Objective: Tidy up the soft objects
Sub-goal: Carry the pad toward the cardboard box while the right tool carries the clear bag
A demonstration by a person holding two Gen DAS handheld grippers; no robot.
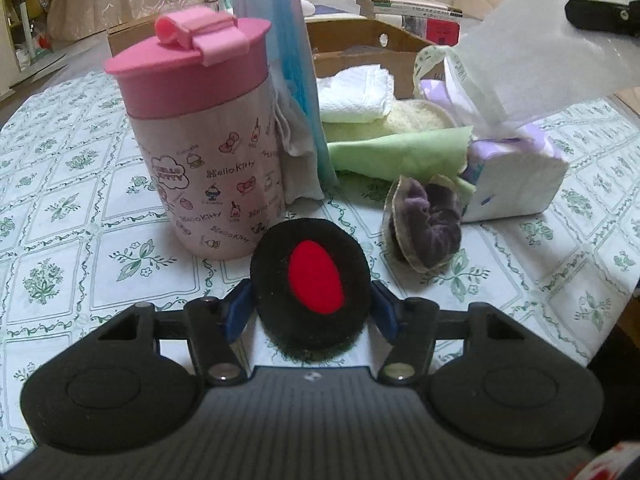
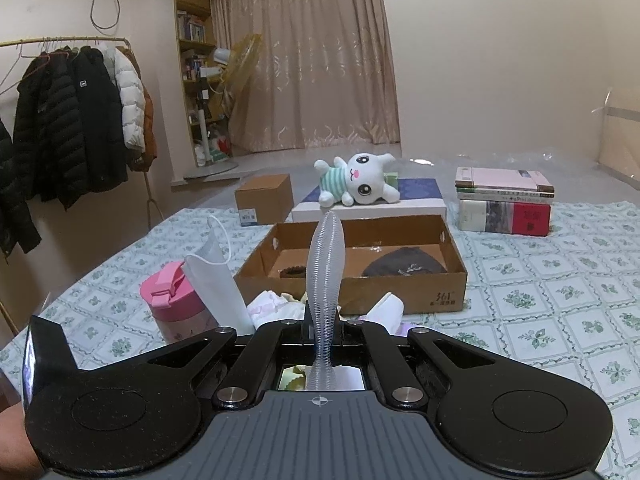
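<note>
Left wrist view, nearest first: the left gripper (image 1: 312, 304) has its blue-padded fingers (image 1: 239, 312) clamped on a round black fuzzy pad with a red oval centre (image 1: 310, 284), which is held upright above the desk with the green floral cloth (image 1: 80, 240). Just behind it on the left stands a pink Hello Kitty cup with a pink lid (image 1: 200, 152). To the right of the pad a crumpled purple plush piece (image 1: 424, 226) lies on the desk, and near it is a white and lilac tissue pack (image 1: 516, 180) with a white tissue (image 1: 532, 48) pulled up out of it. Further back lie a green cloth (image 1: 400, 152), a pale yellow fluffy cloth (image 1: 412, 118) and a folded white towel (image 1: 356, 96), stacked in this order.

Right wrist view: the right gripper (image 2: 323, 330) has its fingers together on a thin white ribbed strip (image 2: 326, 276), which stands upward. Beyond it, an open brown cardboard box (image 2: 360, 292) holds a dark brown knitted cap (image 2: 404, 266). Far behind, a white plush rabbit in a striped green shirt (image 2: 356, 180) lies on a flat white box (image 2: 368, 210), with a stack of books (image 2: 504, 206) to the right.
</note>
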